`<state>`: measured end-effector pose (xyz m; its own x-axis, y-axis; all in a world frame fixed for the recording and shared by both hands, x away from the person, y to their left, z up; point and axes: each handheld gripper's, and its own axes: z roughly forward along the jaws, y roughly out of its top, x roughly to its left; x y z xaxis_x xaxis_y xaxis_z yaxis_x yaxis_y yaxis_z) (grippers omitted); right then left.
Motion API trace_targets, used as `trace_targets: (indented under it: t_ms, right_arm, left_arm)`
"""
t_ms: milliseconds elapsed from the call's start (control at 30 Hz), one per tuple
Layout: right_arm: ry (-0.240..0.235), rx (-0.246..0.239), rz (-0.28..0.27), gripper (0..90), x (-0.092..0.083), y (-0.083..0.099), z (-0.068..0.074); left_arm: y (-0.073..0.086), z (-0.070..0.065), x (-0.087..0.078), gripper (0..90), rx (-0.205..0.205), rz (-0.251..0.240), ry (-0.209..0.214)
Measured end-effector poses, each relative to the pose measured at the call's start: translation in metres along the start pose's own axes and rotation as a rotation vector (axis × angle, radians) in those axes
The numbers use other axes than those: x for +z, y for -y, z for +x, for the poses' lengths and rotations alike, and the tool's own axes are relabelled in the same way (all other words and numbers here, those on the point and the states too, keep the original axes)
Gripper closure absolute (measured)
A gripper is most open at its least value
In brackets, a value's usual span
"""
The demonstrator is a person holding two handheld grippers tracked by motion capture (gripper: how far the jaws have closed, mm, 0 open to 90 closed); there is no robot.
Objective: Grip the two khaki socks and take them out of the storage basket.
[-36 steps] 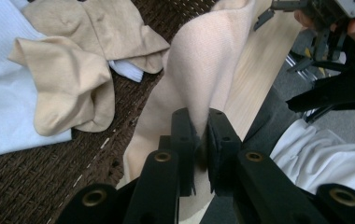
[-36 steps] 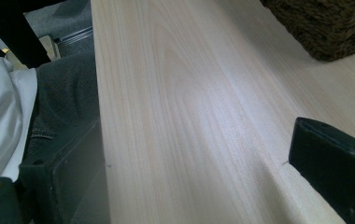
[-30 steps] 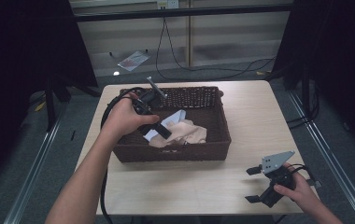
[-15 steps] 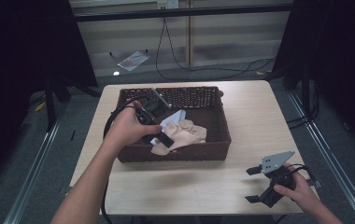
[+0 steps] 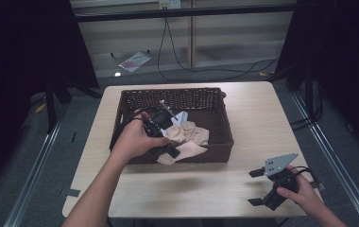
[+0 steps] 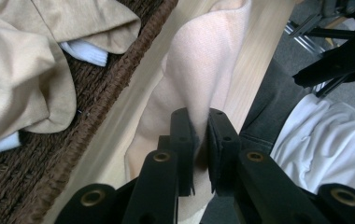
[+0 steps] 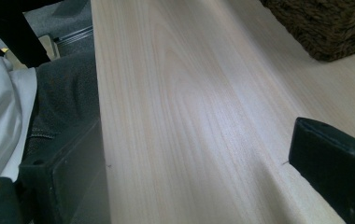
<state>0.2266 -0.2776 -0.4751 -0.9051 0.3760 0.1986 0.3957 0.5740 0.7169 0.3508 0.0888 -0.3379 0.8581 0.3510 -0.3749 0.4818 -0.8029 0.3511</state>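
A: What does the left hand-held gripper (image 6: pixel 199 140) have?

B: Its jaws are pinched on a fold of the pale peach cloth (image 6: pixel 199 70). In the high view that cloth (image 5: pixel 187 150) hangs over the near wall of the wicker basket (image 5: pixel 220 118), partly inside and partly trailing toward the bench (image 5: pixel 262 109).

A: And the right hand-held gripper (image 5: pixel 267 185)?

B: It rests at the near right of the bench, well apart from the basket, with its jaws spread wide and nothing between them.

A: How would you do this pull well?

B: I'd say the grip sits on a bunched ridge, so the cloth should lift up and toward the near edge in one smooth draw, high enough that the trailing part clears the rim rather than dragging on the weave. The tan cloth (image 6: pixel 21 74) and the white piece (image 6: pixel 84 51) beneath it lie close by in the basket; a slow pull would show early if either one comes along.

A: Anything you can't make out?

B: How much of the peach cloth is inside the basket; the hand (image 5: pixel 135 139) covers that part. Whether it is tangled with the tan cloth is hidden as well. In the left gripper view its lower end is cut off behind the jaws.
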Motion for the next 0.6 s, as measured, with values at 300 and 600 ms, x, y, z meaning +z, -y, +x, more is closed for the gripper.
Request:
trace_targets:
  t_ms: [300, 600]
  right_arm:
    - [0.004, -0.005, 0.000, 3.1, -0.001, 0.000, 0.000]
    - [0.006, -0.007, -0.001, 3.1, -0.001, 0.000, 0.000]
  left_arm:
    - [0.005, -0.007, 0.022, 82.2, 0.028, -0.008, 0.033]
    - [0.011, -0.006, 0.040, 80.0, 0.026, 0.002, 0.019]
